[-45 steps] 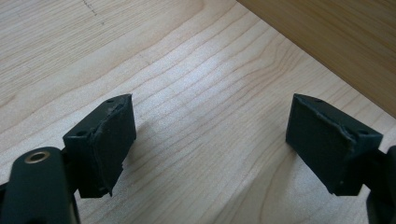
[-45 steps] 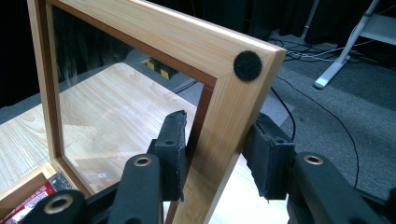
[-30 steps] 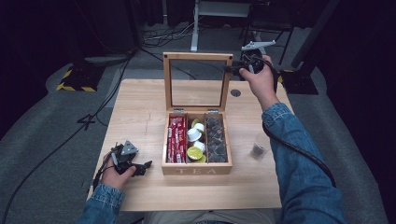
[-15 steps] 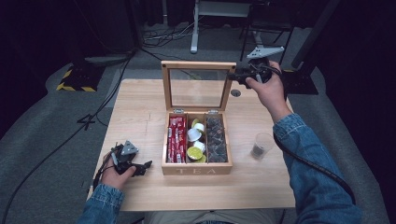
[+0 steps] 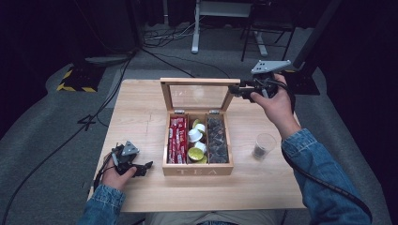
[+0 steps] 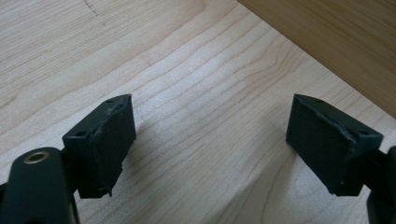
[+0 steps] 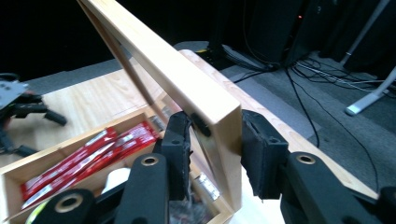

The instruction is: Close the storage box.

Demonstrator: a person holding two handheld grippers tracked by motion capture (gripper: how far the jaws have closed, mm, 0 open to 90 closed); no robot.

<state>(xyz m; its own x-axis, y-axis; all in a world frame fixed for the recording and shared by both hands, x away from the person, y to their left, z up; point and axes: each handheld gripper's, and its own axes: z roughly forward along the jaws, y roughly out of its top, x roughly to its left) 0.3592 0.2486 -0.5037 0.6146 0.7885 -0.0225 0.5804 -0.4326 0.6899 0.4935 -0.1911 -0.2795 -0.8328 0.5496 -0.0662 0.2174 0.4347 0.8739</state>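
Holding the lid (image 7: pixel 187 88) of the tea box (image 5: pixel 197 169) at the table's middle, the right gripper (image 7: pixel 215 154) clamps its 2 o'clock corner. The left gripper (image 6: pixel 210 144) rests at 8 o'clock, jaws apart. Next, I think, swing the lid gently.

Your forearms are covered by blue denim sleeves (image 5: pixel 324 178) with buttoned-style cuffs that end at the wrists. Each hand carries a black two-jaw gripper. Your left gripper (image 5: pixel 141 168) has a small grey three-cornered plate on top and thin black cables looping from its body. Your right gripper (image 5: pixel 237 90) bears a larger grey three-cornered plate dotted with small holes, and a black cable trails from it along your sleeve. In the gripper views, the jaws are matte black blocks faced with dark rubbery pads (image 6: pixel 109 140) whose edges look slightly rough. Black arms behind the pads carry round brass-coloured screw fittings (image 7: pixel 149 161).
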